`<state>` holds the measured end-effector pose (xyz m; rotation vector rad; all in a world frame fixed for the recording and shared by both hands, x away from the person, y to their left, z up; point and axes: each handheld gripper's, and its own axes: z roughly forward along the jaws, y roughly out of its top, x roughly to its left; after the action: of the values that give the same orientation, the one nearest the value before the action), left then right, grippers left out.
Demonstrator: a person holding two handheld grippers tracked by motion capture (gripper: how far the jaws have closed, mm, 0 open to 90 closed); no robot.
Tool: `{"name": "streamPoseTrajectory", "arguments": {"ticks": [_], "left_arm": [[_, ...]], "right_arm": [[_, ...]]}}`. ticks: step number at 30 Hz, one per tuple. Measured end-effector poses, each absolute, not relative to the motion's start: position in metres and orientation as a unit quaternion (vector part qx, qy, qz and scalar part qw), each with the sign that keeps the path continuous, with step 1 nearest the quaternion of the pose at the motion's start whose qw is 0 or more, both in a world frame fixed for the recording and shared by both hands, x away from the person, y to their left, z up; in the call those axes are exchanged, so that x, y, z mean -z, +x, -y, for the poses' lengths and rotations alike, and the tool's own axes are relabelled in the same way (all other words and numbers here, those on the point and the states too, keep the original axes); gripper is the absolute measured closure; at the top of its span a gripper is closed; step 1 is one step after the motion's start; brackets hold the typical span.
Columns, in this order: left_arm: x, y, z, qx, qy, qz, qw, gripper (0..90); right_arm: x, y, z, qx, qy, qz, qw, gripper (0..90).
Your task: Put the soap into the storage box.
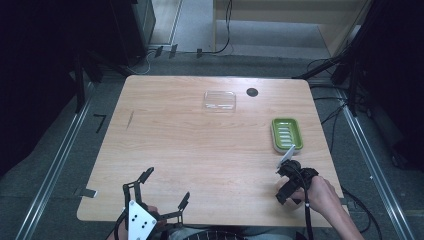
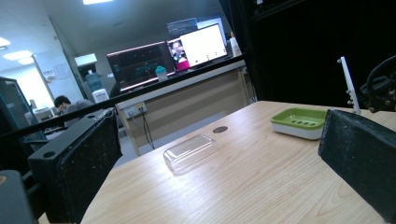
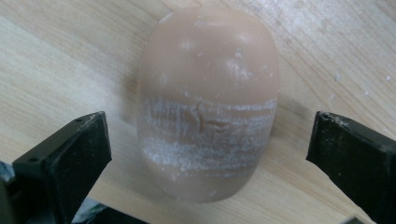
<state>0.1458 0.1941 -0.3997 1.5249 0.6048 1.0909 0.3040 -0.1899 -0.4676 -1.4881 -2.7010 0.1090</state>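
A tan oval soap bar with white scuffs lies flat on the wooden table. My right gripper is open and points down over it, one black jaw on each side with a gap to the soap. In the high view that right gripper is at the table's near right, held by a hand. Just beyond it sits a green soap dish on a white base. My left gripper is open at the near left edge with nothing between its jaws.
A clear plastic lid lies at the far middle of the table, next to a dark round hole. The left gripper view looks across the lid and the green dish to a desk with monitors.
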Motion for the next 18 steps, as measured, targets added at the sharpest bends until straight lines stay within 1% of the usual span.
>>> {"name": "streamPoseTrajectory", "arguments": {"ticks": [1,6,9,13,16,18], "left_arm": [[0.3997,0.1458,-0.1941,-0.461,0.645,-0.256,0.553,0.0],[0.3996,0.1456,-0.1944,-0.462,0.644,-0.256,0.553,0.0],[0.3996,0.1455,-0.1944,-0.462,0.645,-0.256,0.553,0.0],[0.3996,0.1456,-0.1944,-0.462,0.644,-0.256,0.553,0.0],[0.3997,0.1455,-0.1942,-0.462,0.645,-0.256,0.553,0.0],[0.3997,0.1457,-0.1942,-0.462,0.644,-0.256,0.553,0.0]], "right_arm": [[0.4683,0.3042,0.1900,-0.036,-0.481,0.876,0.027,0.0],[0.4703,0.3036,0.1892,-0.034,-0.480,0.876,0.023,6.1],[0.4711,0.3034,0.1890,-0.035,-0.481,0.876,0.021,7.6],[0.4718,0.3034,0.1883,-0.034,-0.481,0.876,0.016,13.6],[0.4729,0.3034,0.1879,-0.037,-0.480,0.876,0.016,15.2],[0.4730,0.3031,0.1878,-0.036,-0.479,0.877,0.018,19.2]]}}
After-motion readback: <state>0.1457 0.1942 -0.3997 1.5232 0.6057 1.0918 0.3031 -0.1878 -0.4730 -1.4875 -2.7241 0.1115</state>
